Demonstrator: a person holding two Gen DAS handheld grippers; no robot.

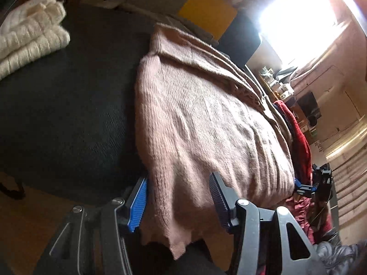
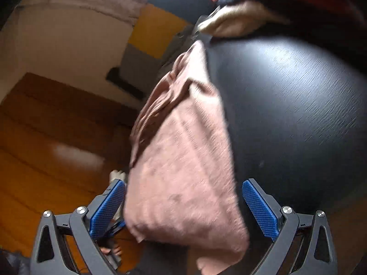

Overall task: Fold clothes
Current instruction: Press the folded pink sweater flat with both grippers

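Both grippers tilt down over the dark table [image 1: 68, 114], the left gripper [image 1: 179, 197] and right gripper [image 2: 183, 208] each spread wide around the pink sweater [image 1: 206, 114], pads not pressing. No readable writing anywhere.

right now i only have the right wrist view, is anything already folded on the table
Observer: Yes, a folded cream knit lies on the black table, well apart from the pink sweater.
Operator: where's the left gripper
Observer: The left gripper is at the sweater's near hem, which hangs over the table edge between its fingers.
Operator: is it clamped on it
Observer: It doesn't look so. Its fingers stand wide apart, and I see no pinch in the knit.
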